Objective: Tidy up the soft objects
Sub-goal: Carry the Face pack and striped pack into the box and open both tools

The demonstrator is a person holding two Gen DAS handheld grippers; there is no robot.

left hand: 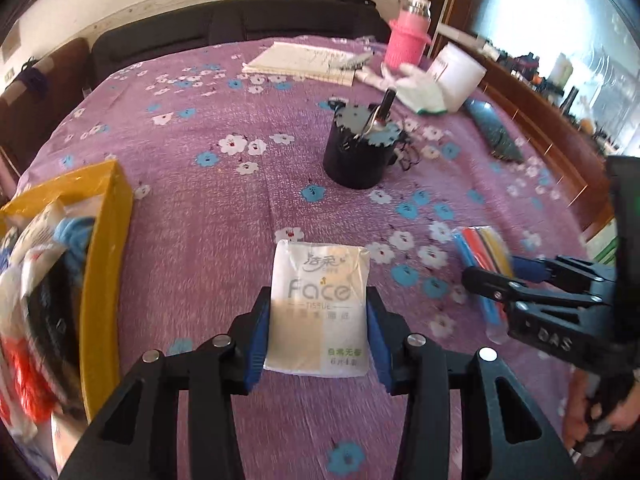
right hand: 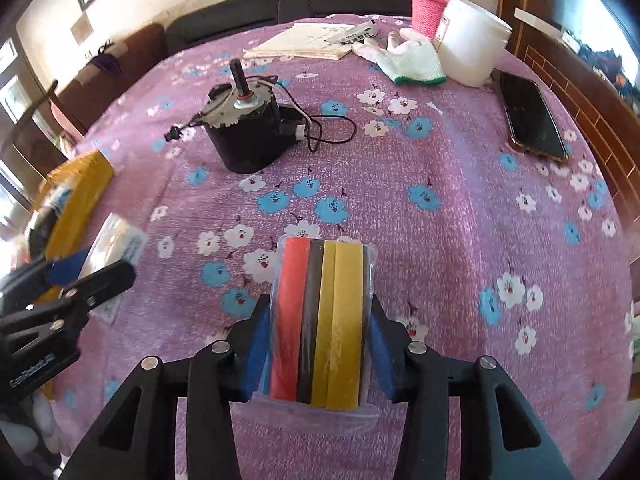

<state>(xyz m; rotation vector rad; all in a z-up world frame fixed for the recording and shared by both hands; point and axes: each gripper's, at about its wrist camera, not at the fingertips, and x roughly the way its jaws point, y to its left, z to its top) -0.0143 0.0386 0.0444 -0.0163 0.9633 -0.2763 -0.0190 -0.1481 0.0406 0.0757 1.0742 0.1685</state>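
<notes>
My left gripper (left hand: 318,312) is shut on a white tissue pack (left hand: 320,304) printed "Face", held just above the purple flowered tablecloth (left hand: 224,216). My right gripper (right hand: 318,320) is shut on a clear packet of coloured strips (right hand: 320,320), red, black and yellow. That packet (left hand: 482,254) and the right gripper (left hand: 486,276) also show at the right of the left wrist view. The left gripper (right hand: 86,270) and tissue pack (right hand: 116,240) show at the left of the right wrist view. A yellow box (left hand: 106,264) holding soft items stands at the left.
A black motor with cable (right hand: 248,128) stands mid-table. Farther back lie a notebook (right hand: 304,40), a white glove (right hand: 408,56), a white tub (right hand: 472,44), a pink bottle (right hand: 430,0) and a phone (right hand: 532,116). A dark sofa runs behind the table.
</notes>
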